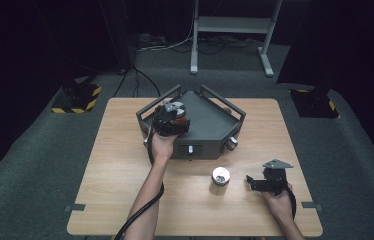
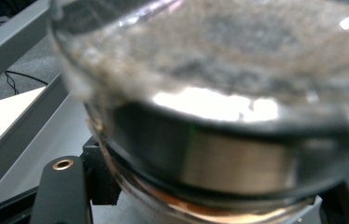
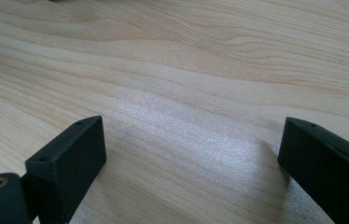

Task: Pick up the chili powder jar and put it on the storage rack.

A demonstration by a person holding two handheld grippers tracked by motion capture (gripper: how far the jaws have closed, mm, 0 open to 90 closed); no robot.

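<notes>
Between left tongs, blurred jar — base cropped.

Held item: a round jar-like piece with a clear glass or plastic rim, a silvery metal band below it and a copper-coloured edge at its base; its exact type cannot be told. In the left gripper view it is blurred and very close, clamped between the jaws and tilted. In the high view it sits above the left rear part of the dark grey angular fixture on the bench.
</notes>
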